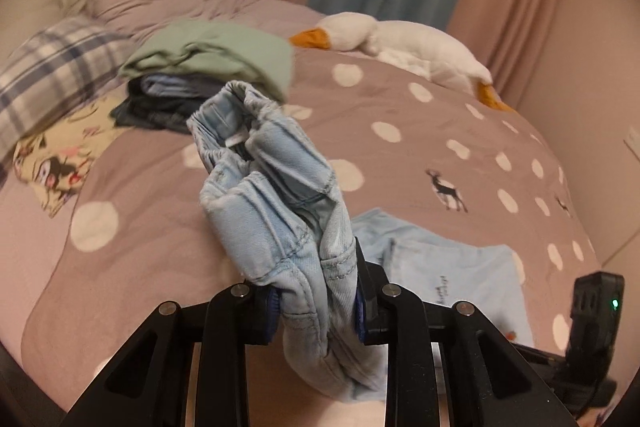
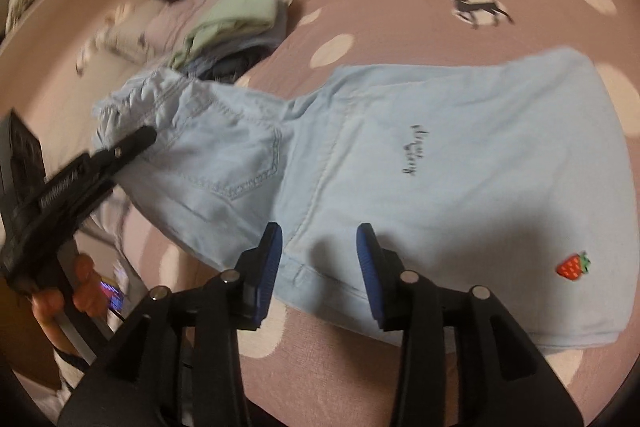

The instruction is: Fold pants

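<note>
The light blue denim pants [image 2: 440, 163] lie on the polka-dot bedspread [image 2: 400, 23], with a strawberry patch [image 2: 573, 266] near the folded leg end. My left gripper [image 1: 316, 311] is shut on the elastic waistband [image 1: 264, 187] and holds it lifted off the bed. It also shows in the right wrist view [image 2: 132, 143], at the waistband on the left. My right gripper [image 2: 320, 271] is open and empty, hovering just above the near edge of the pants. The rest of the pants shows flat in the left wrist view [image 1: 448, 279].
A stack of folded clothes with a green piece on top [image 1: 212, 67] sits further up the bed. A white plush goose [image 1: 400, 43] lies by the curtain. A plaid pillow [image 1: 52, 75] and a yellow printed cloth [image 1: 64, 159] lie at the left.
</note>
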A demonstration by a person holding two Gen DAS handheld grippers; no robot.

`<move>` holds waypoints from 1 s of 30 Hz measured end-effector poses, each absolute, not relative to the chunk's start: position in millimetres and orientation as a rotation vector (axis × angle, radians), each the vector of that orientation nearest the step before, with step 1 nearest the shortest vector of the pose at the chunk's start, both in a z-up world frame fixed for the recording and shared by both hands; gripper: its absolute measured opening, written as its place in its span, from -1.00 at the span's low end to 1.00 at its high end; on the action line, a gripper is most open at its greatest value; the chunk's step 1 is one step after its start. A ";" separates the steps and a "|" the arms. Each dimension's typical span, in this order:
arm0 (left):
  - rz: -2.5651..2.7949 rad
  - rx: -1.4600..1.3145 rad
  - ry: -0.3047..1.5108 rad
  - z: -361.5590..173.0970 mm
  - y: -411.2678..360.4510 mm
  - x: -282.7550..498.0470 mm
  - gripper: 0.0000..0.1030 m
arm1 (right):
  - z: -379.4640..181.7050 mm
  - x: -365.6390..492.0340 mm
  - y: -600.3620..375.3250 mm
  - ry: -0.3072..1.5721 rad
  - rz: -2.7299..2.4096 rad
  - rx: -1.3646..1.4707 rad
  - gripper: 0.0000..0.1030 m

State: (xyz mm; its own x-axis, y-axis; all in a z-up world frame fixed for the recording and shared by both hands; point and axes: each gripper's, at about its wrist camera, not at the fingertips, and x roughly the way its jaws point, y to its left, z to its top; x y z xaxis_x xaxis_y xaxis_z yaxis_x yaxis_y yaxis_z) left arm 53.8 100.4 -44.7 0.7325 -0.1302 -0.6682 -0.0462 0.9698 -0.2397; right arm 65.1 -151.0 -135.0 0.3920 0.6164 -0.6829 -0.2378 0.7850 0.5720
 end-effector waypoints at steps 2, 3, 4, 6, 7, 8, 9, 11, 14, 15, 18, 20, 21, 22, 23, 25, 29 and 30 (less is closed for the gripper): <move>-0.058 -0.217 0.745 -42.4 87.9 55.4 -0.49 | -138.4 65.0 -163.8 1.027 0.566 0.514 -0.08; -0.063 -0.199 0.742 -41.2 82.2 55.7 -0.49 | -140.2 64.8 -168.3 1.026 0.567 0.553 -0.01; -0.066 -0.173 0.739 -40.0 73.6 56.6 -0.49 | -143.2 64.8 -175.2 1.023 0.569 0.604 0.00; -0.076 -0.135 0.736 -38.2 60.7 57.8 -0.49 | -145.1 62.9 -182.3 1.018 0.567 0.657 0.01; -0.082 -0.123 0.737 -37.5 55.4 58.8 -0.48 | -144.5 61.1 -185.4 1.015 0.561 0.666 0.01; -0.092 -0.105 0.737 -36.5 48.1 59.8 -0.49 | -143.2 60.1 -188.6 1.009 0.550 0.667 0.01; -0.102 -0.091 0.738 -36.0 42.2 60.6 -0.49 | -141.4 59.4 -192.7 1.000 0.544 0.670 0.01; -0.123 -0.058 0.745 -36.5 28.6 62.9 -0.48 | -139.2 59.2 -202.9 0.983 0.555 0.713 0.02; -0.154 -0.017 0.761 -41.8 10.5 66.1 -0.48 | -139.1 61.0 -213.0 0.953 0.586 0.816 0.13; -0.164 -0.002 0.769 -45.2 3.8 67.5 -0.48 | -140.1 62.2 -217.6 0.935 0.602 0.880 0.23; -0.191 0.034 0.793 -55.1 -14.2 69.5 -0.48 | -145.1 69.9 -227.9 0.893 0.641 1.033 0.36; -0.218 0.070 0.826 -64.8 -28.8 71.7 -0.48 | -145.9 75.8 -229.6 0.880 0.666 1.102 0.39; -0.225 0.086 0.838 -69.3 -34.1 72.3 -0.48 | -146.4 78.5 -230.9 0.878 0.676 1.136 0.44; -0.234 0.109 0.850 -75.5 -41.7 72.6 -0.47 | -146.9 80.3 -231.0 0.875 0.688 1.160 0.48; -0.240 0.127 0.862 -79.5 -46.7 72.9 -0.46 | -146.8 83.4 -229.5 0.873 0.702 1.188 0.49; -0.266 0.164 0.888 -87.7 -55.4 71.9 -0.24 | -145.7 85.3 -230.4 0.886 0.689 1.181 0.54; -0.326 0.162 0.898 -90.7 -59.6 62.4 0.15 | -145.9 89.1 -232.0 0.940 0.642 1.143 0.55; -0.328 0.163 0.894 -90.1 -59.0 60.2 0.16 | -145.2 90.4 -232.1 0.948 0.639 1.135 0.55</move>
State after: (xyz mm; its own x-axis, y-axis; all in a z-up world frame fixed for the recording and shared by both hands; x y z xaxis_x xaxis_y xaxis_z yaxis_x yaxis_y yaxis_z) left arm 60.2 -59.0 -90.1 0.5805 -0.2118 -0.7863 0.3470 0.9379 0.0035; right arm 90.4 -232.1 -145.2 0.4764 0.8275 -0.2972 0.0345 0.3201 0.9468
